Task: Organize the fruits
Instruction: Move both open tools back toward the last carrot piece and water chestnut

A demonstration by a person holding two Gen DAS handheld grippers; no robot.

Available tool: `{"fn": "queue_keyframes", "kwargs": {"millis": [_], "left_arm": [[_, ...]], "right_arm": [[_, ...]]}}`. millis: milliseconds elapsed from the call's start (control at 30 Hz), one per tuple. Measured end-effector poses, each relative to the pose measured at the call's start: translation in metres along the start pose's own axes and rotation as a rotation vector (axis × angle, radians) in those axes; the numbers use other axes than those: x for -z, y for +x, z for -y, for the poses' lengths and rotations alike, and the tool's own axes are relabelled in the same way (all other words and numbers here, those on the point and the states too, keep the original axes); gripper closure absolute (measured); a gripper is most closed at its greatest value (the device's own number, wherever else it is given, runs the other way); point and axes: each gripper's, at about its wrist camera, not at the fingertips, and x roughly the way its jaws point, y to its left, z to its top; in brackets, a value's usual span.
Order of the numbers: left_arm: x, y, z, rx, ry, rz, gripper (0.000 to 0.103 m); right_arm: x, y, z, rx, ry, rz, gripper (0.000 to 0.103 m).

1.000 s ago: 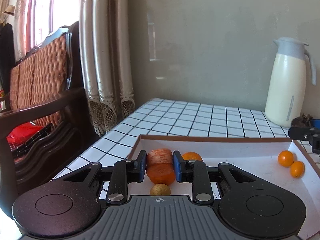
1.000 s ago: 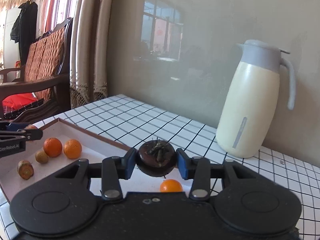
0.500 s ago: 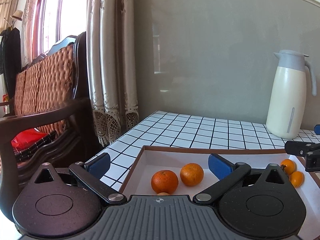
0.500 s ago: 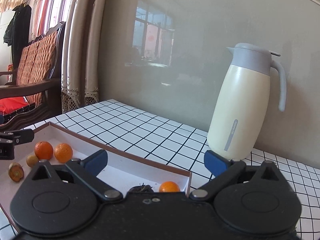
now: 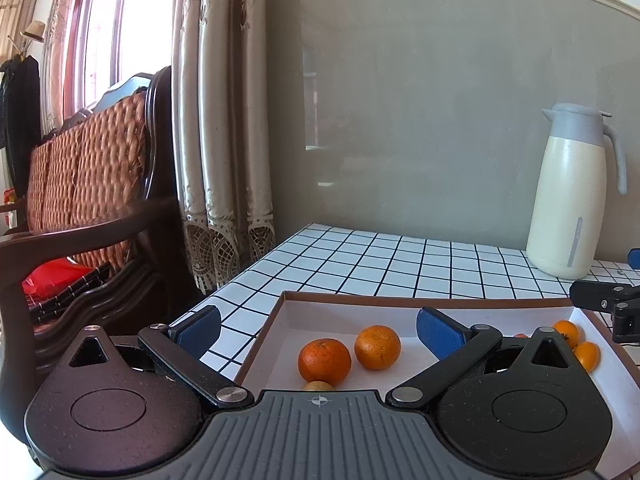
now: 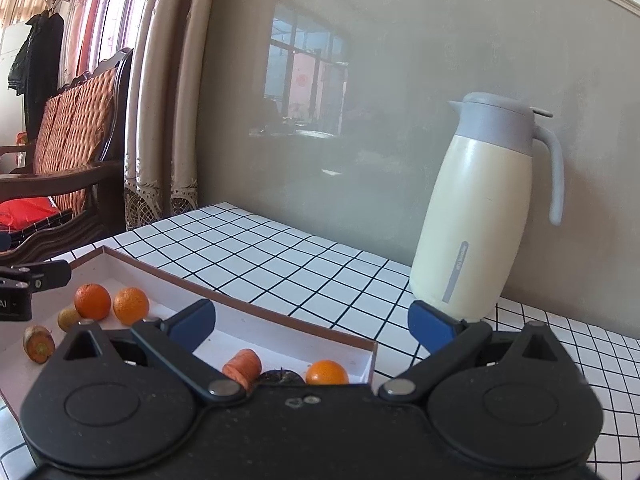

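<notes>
**Both tongs wide and empty over the tray; fruit all inside it**

Landmark: the shallow white tray (image 5: 460, 303) with the brown rim, on the checked table (image 5: 384, 256).

- Left gripper (image 5: 318, 330): jaws spread wide, nothing between the blue pads. It hangs over the tray's left end, pointing slightly down.
- Right gripper (image 6: 310, 322): jaws equally wide, nothing held. It hangs over the tray's right end.
- At the tray's left end: two oranges (image 5: 324, 361) side by side, a small brownish fruit (image 6: 69, 319) just beside them, and a carrot stub (image 6: 39, 344) nearer the front.
- At the tray's right end: a carrot piece (image 6: 242, 365), a dark round fruit (image 6: 280, 376) mostly hidden behind the gripper body, and a small orange (image 6: 327, 372) close to the corner wall.
- Beyond the tray's right end, against the wall: a cream jug (image 6: 484, 216).

Judgement: this looks like the pause after a set-down, with both tools free and no piece in hand. No fruit shows on the table outside the tray, so the task seems near its end or done, though the near table is hidden by the gripper bodies.

Next move, if any: pick a stray piece, come down straddling it with jaws wide, and close gently; round fruit will roll if nudged off-centre.
</notes>
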Motion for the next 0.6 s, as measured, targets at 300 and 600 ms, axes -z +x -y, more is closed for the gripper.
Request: {"fn": "queue_keyframes", "kwargs": {"millis": [300, 600], "left_arm": [[0.003, -0.027, 0.008, 0.004, -0.002, 0.027, 0.0], [0.011, -0.064, 0.038, 0.054, 0.022, 0.046, 0.0]], "right_arm": [[0.008, -0.034, 0.015, 0.027, 0.01, 0.012, 0.006], [0.028, -0.08, 0.04, 0.079, 0.037, 0.019, 0.006]]}}
